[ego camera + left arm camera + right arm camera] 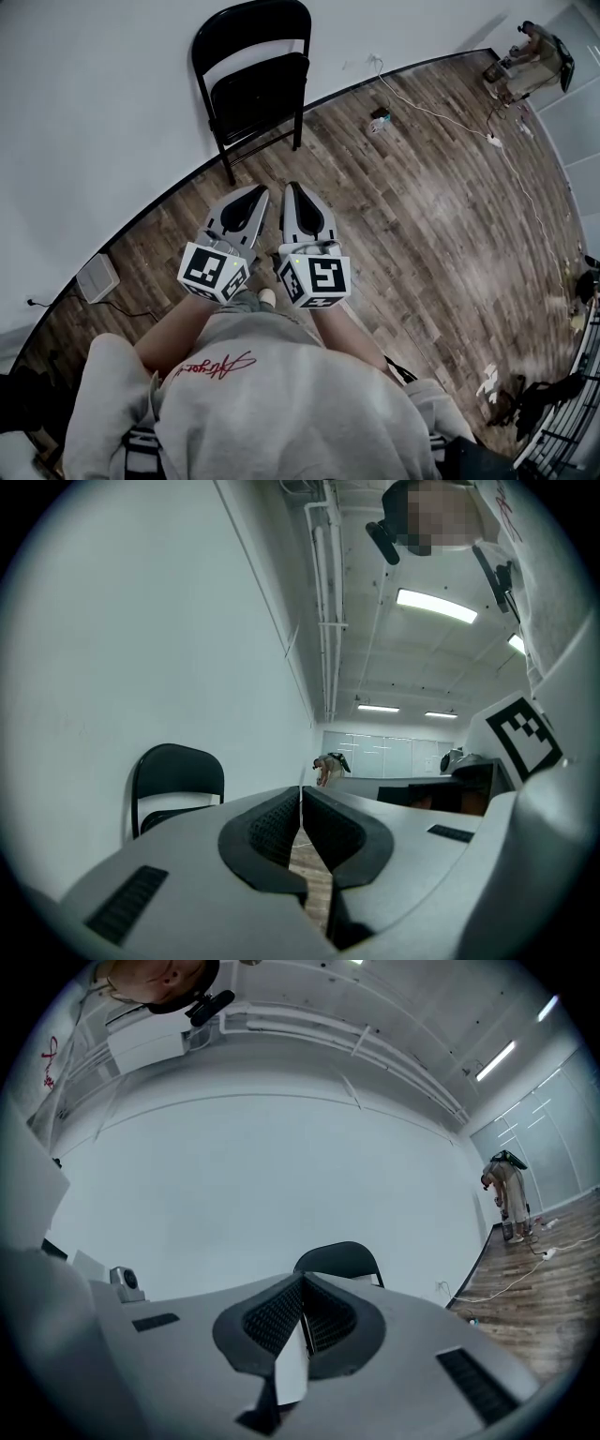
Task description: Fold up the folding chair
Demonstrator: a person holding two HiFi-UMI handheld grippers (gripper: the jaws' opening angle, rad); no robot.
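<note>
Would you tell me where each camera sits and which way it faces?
Head view: on the person's head, facing steeply down at the floor; sweatshirt, left tongs, right tongs show.
Left gripper view: on left tongs, facing level toward the folding chair; shut jaws show.
Right gripper view: on right tongs, facing the wall; shut jaws show.
Shared: all three show the folding chair.

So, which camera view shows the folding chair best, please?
The head view: the whole folding chair stands unfolded by the wall. The left gripper view shows its backrest and seat edge; the right gripper view only the backrest top.
</note>
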